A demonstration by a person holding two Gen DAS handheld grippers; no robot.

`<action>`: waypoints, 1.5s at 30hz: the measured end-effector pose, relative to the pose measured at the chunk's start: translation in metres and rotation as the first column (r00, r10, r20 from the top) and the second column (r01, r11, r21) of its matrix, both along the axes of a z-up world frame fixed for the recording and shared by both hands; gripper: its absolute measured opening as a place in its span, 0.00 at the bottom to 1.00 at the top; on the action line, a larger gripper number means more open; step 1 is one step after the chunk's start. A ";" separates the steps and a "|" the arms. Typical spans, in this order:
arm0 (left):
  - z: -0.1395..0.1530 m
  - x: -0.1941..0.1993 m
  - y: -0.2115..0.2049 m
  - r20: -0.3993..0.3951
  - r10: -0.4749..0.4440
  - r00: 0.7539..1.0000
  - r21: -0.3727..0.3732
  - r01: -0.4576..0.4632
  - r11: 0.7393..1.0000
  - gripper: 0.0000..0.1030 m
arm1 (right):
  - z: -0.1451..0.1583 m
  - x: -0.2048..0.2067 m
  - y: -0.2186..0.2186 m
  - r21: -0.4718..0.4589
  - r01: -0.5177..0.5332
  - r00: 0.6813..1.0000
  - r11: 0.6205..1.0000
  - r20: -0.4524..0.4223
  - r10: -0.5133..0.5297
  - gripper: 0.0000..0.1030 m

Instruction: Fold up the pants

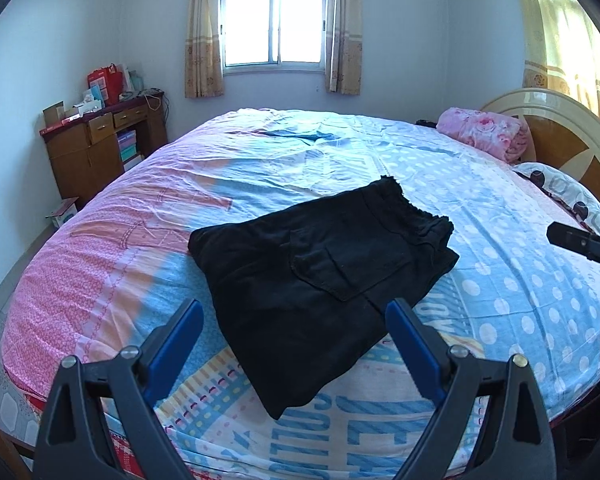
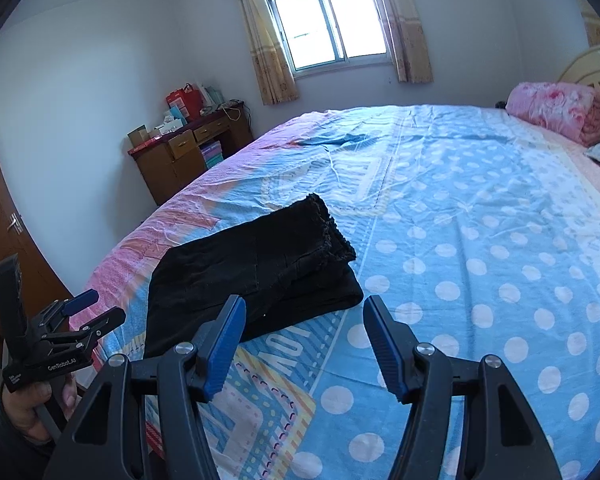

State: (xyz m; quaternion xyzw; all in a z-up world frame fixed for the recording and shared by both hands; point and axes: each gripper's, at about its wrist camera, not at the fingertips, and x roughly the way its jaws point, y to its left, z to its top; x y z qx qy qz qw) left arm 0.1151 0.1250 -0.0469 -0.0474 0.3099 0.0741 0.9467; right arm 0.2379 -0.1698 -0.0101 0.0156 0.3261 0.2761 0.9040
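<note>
Black folded cloth pants (image 1: 320, 276) lie on my patterned blue-and-pink bedsheet (image 2: 480, 208), both my left claw (image 1: 294, 312) and right claw (image 2: 304, 316) spread, empty, near.

Black pants (image 1: 312, 276); blue polka-dot, pink-patterned bedsheet (image 1: 500, 280); pink floral blanket (image 1: 484, 132).

Left wrist camera: above near bed (image 1: 500, 208) edge, angled down, facing window (image 1: 275, 24). Right wrist camera: further right, rolled slightly, same heading. Both share black pants (image 1: 320, 276), window, wooden desk (image 2: 184, 152), pink blanket (image 2: 556, 110).
</note>
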 end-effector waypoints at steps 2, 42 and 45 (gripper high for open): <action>0.001 -0.001 -0.001 0.000 -0.003 1.000 0.000 0.003 1.000 0.92 | 0.002 -0.002 0.001 0.001 -0.008 1.000 1.000 0.001 0.008 0.61; 0.015 -0.005 -0.007 0.034 -0.010 0.999 0.046 0.009 0.999 0.98 | 0.014 -0.018 0.001 0.011 -0.007 0.999 1.000 0.042 0.006 0.62; 0.023 -0.010 -0.008 0.067 -0.007 0.998 0.044 0.005 0.999 1.00 | 0.021 -0.022 0.000 0.010 0.003 0.997 1.000 0.075 -0.004 0.62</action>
